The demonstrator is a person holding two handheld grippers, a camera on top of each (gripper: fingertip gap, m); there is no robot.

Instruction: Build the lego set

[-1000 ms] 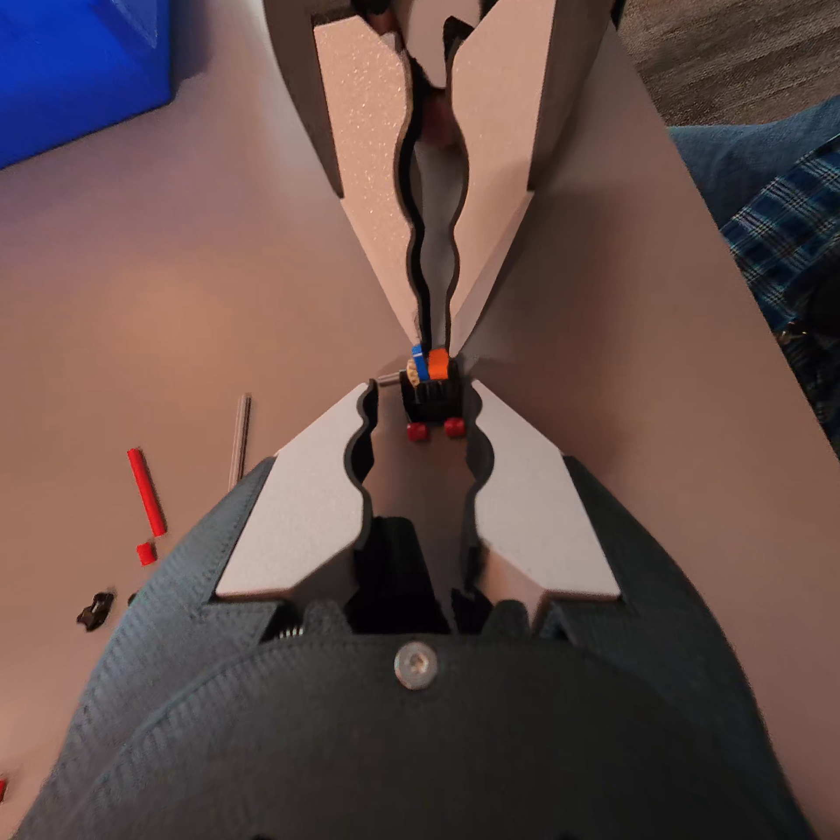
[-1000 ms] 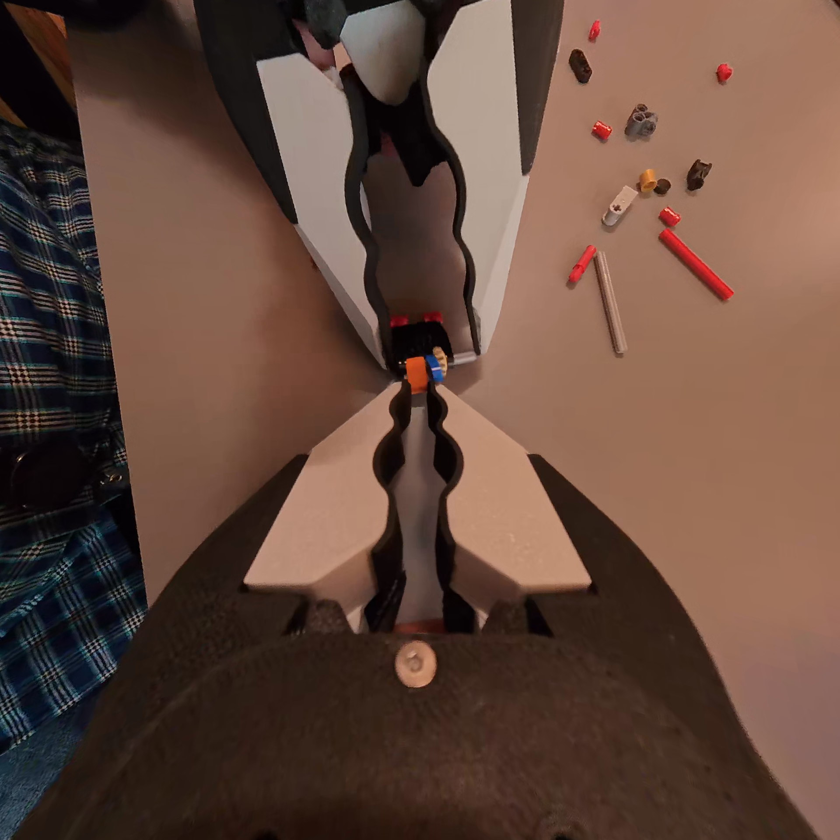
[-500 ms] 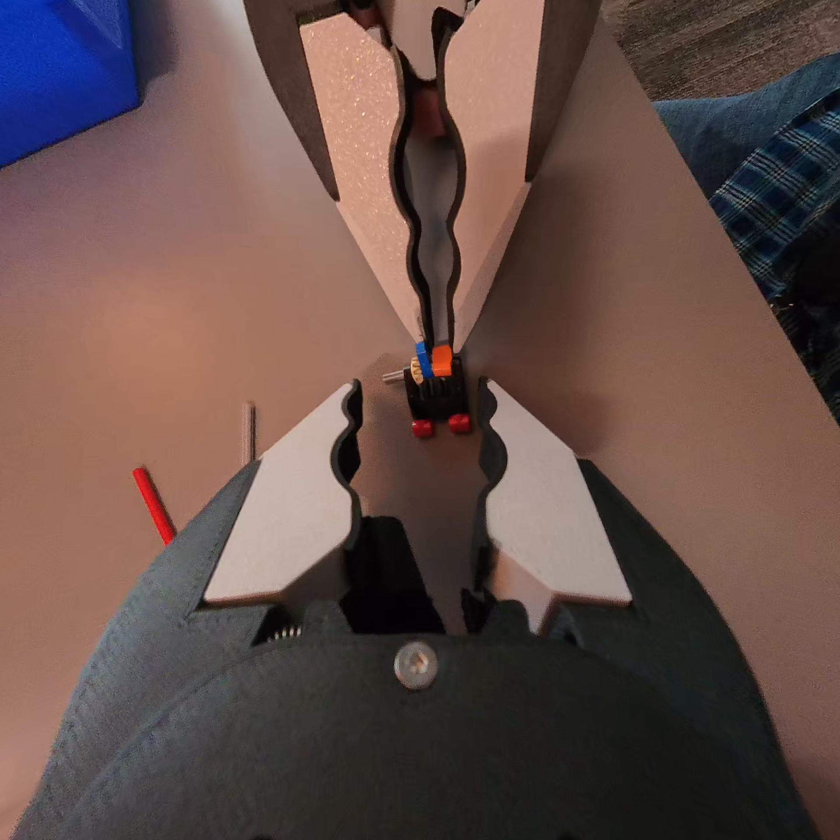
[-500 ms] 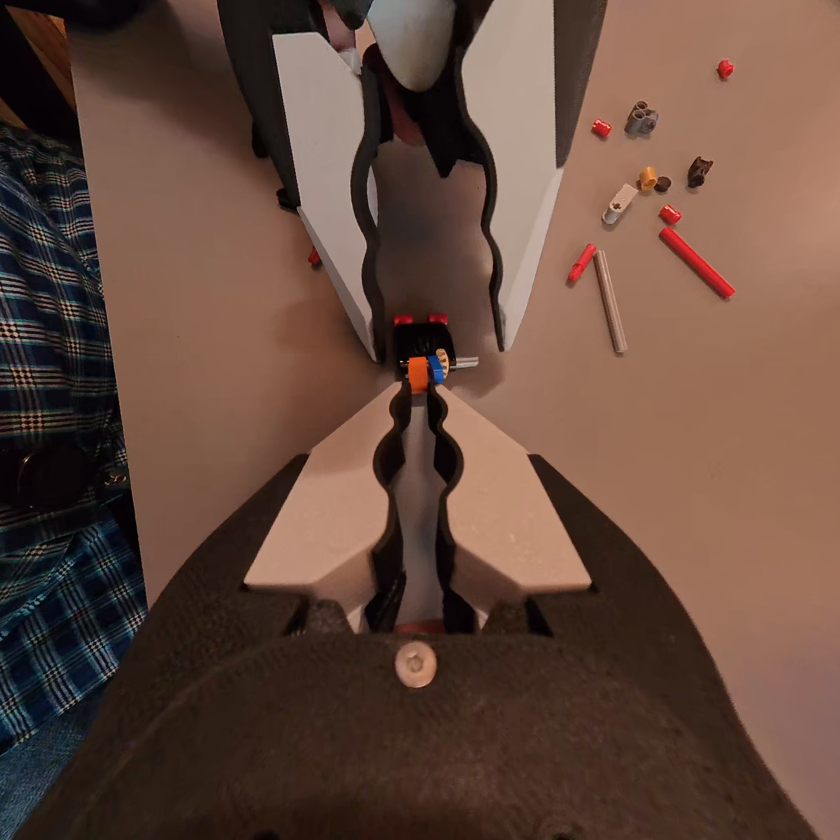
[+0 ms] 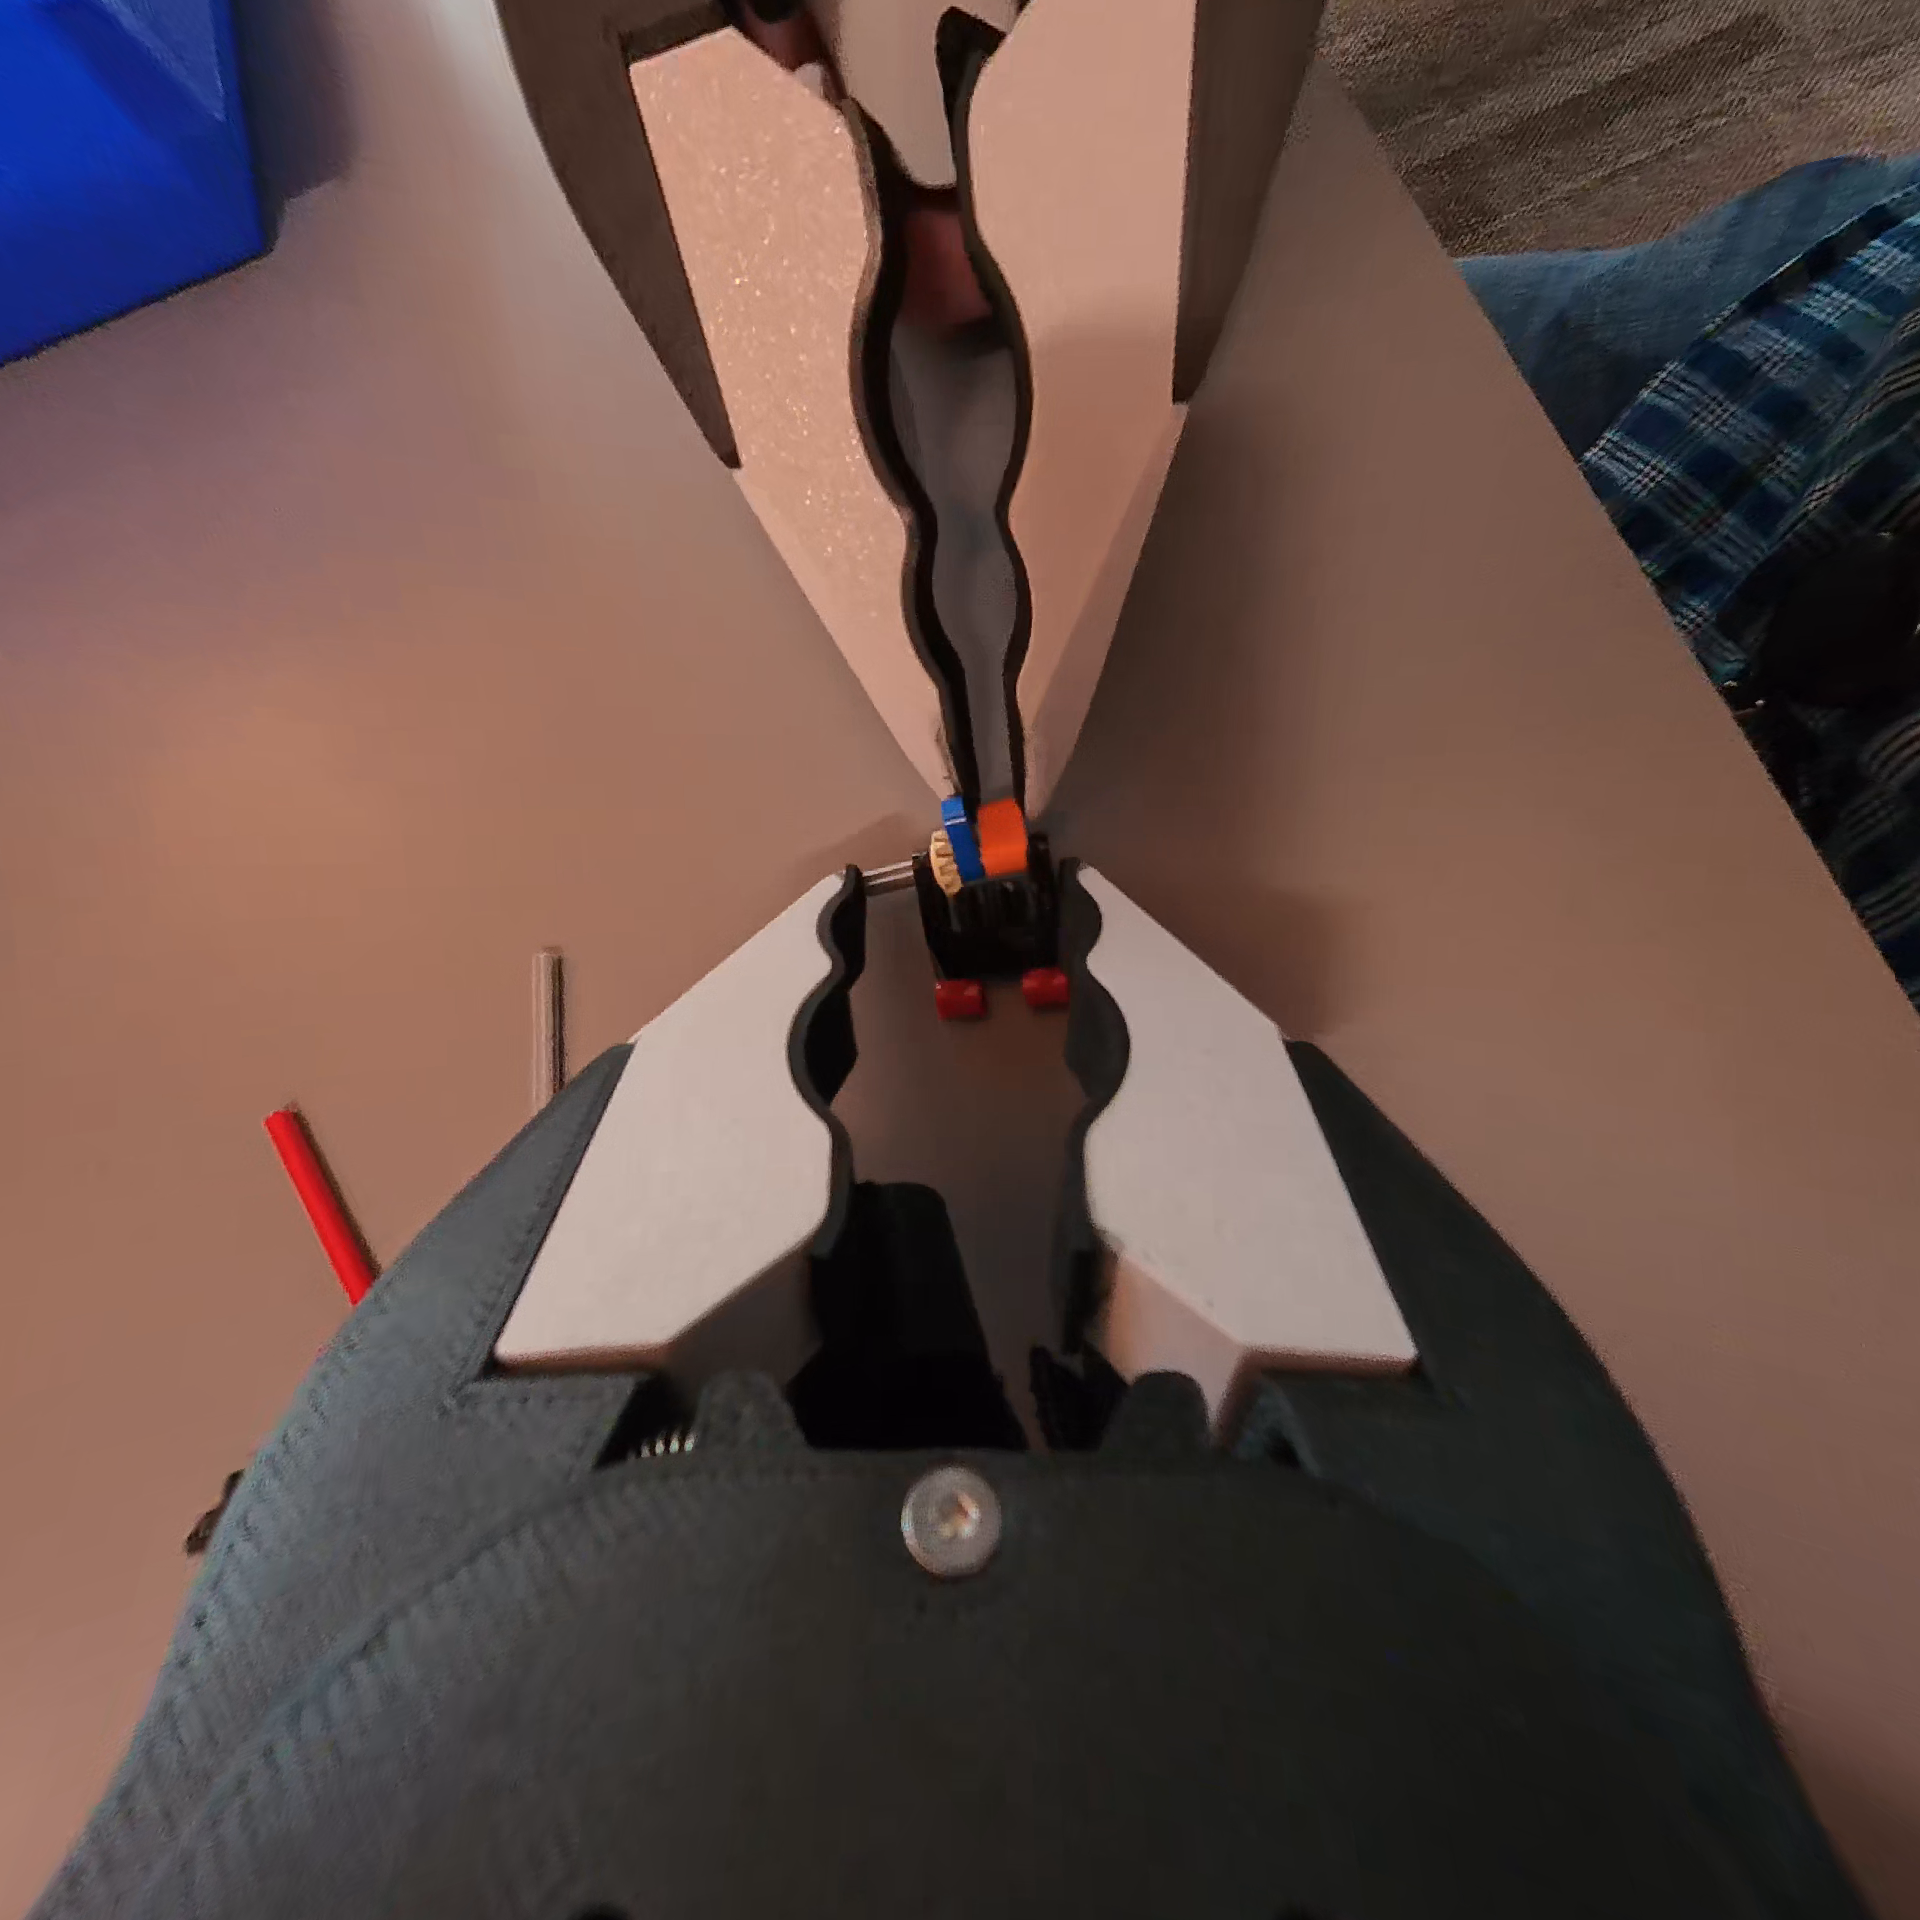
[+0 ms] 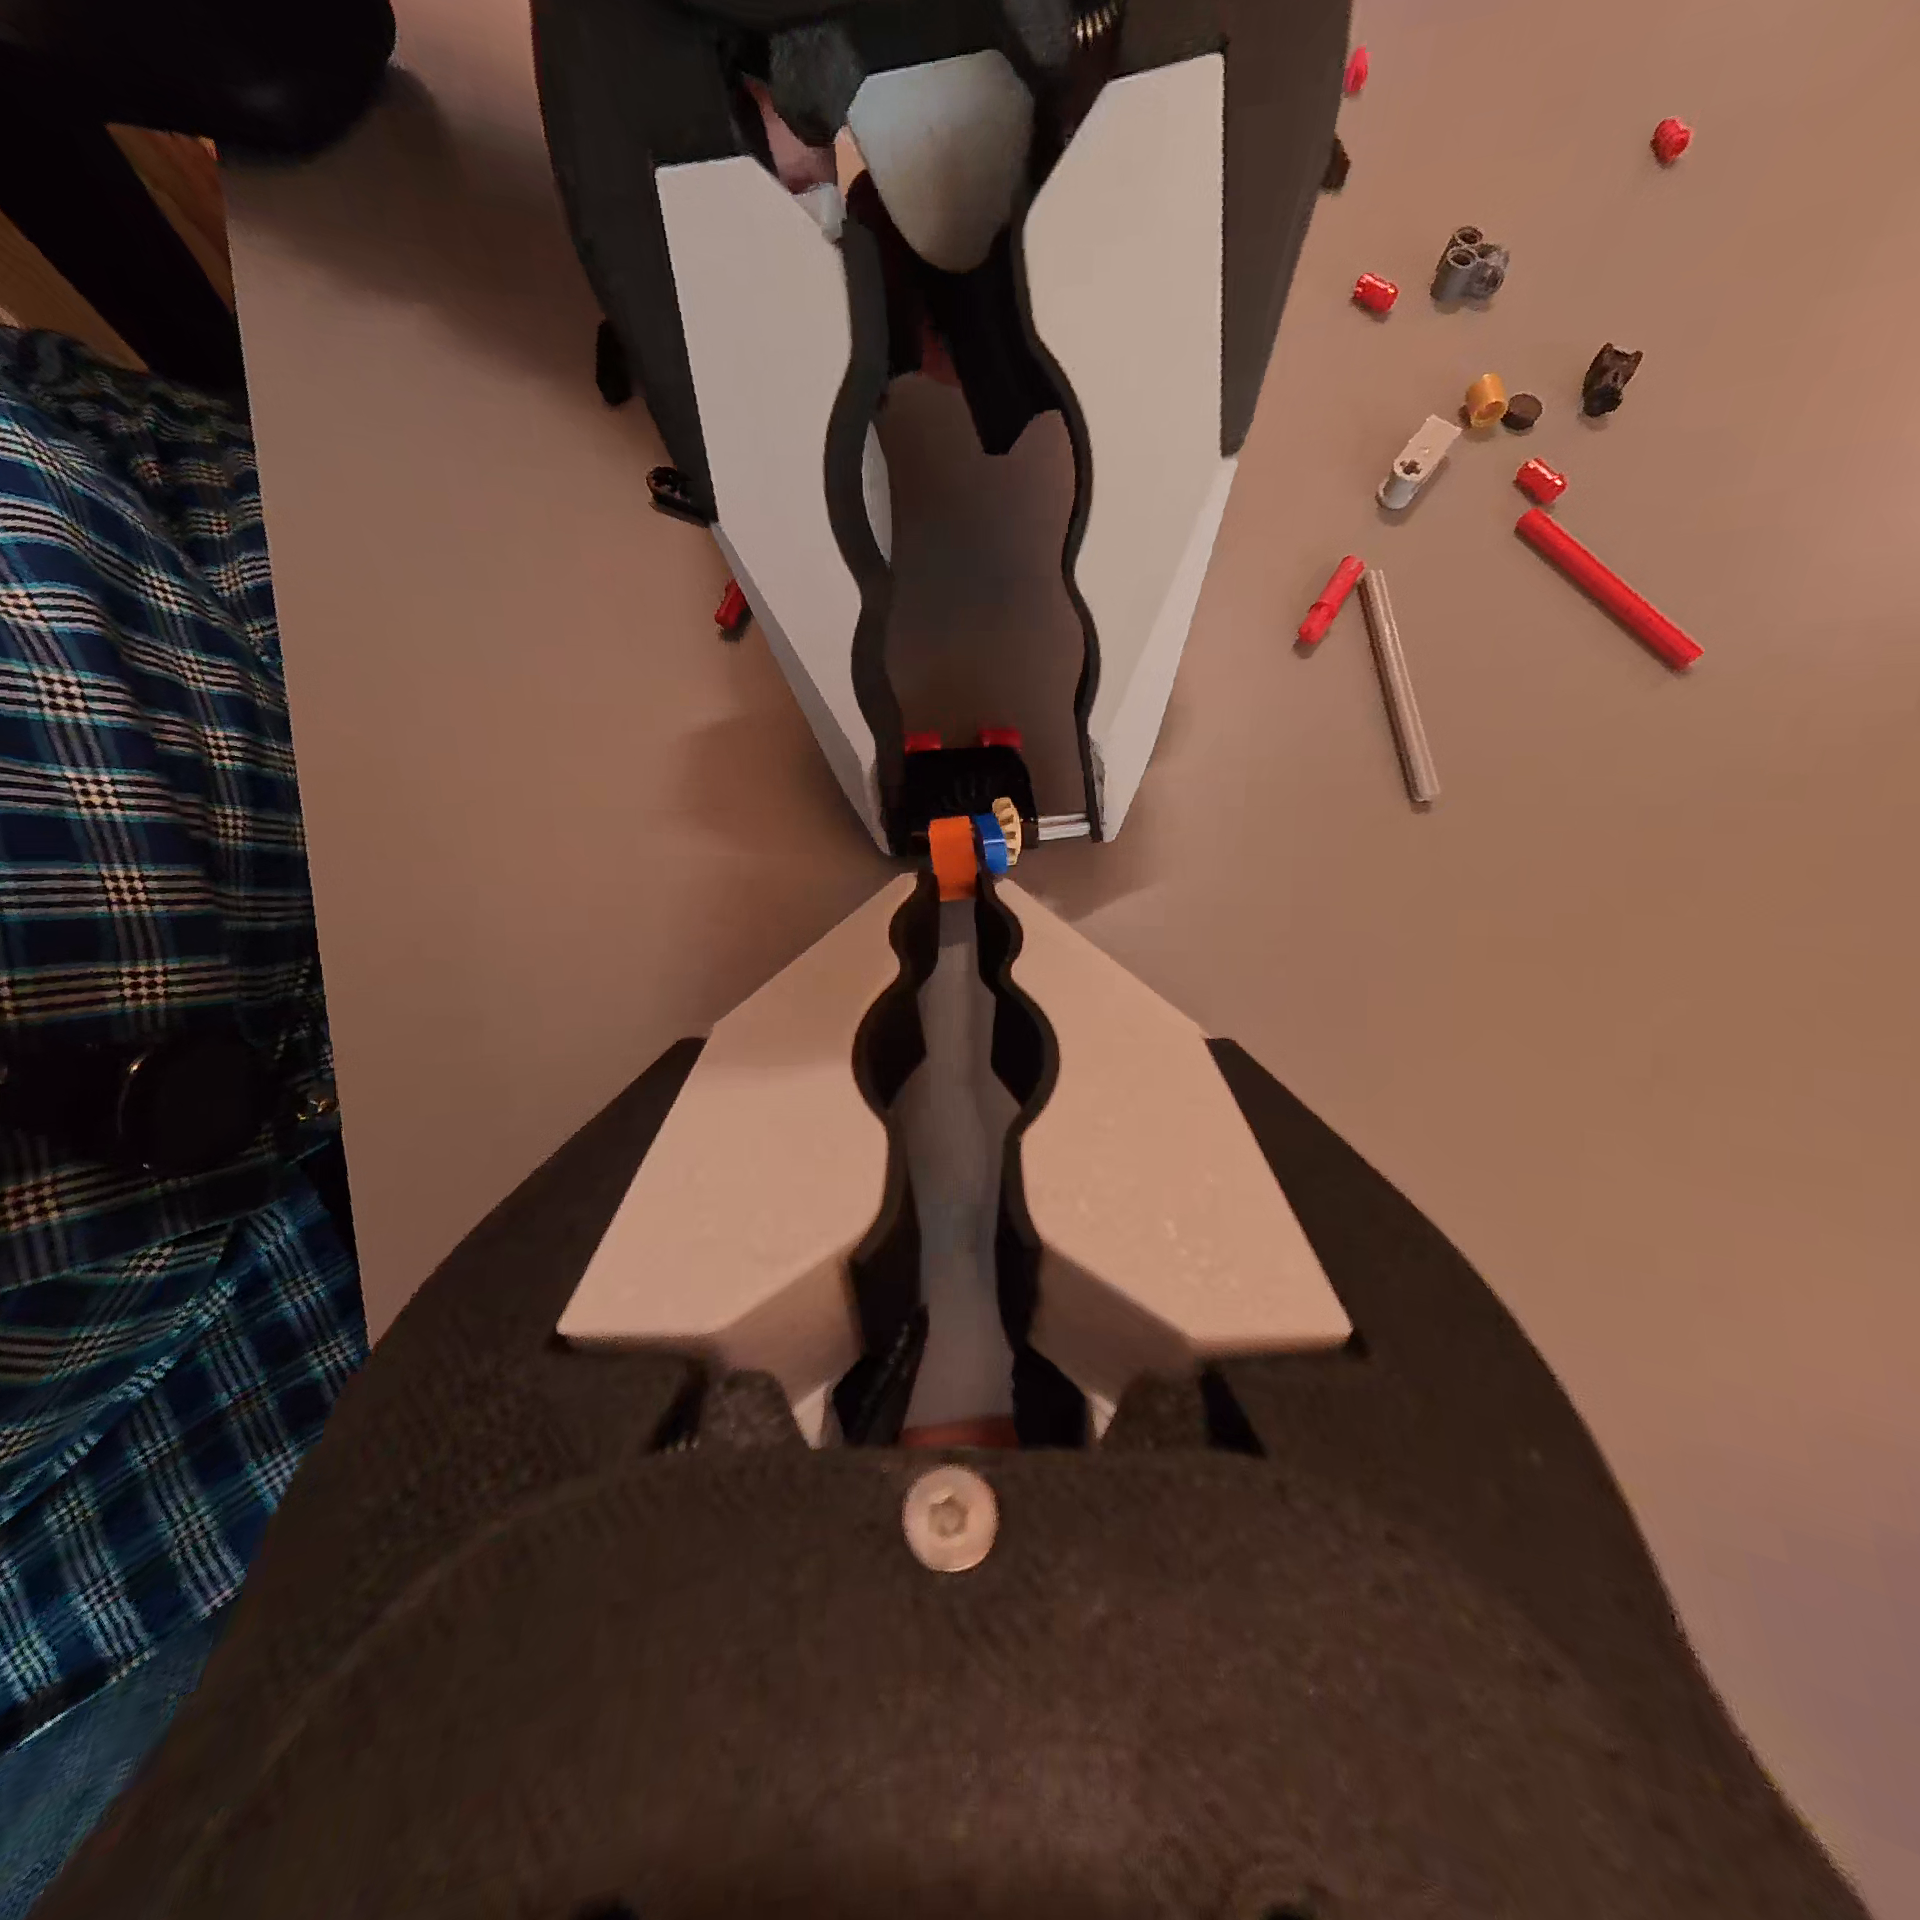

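On the tan desk (image 6: 1558,1039), the left hand-held gripper (image 5: 961,914) is spread around the small lego assembly (image 5: 987,904), apparently without touching it, while the right hand-held gripper (image 6: 951,883) pinches its orange piece (image 6: 951,850).

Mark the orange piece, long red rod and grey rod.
orange piece (image 6: 951,854), right wrist view, front face.
long red rod (image 6: 1605,588), right wrist view, mid-length.
grey rod (image 6: 1400,686), right wrist view, mid-length.
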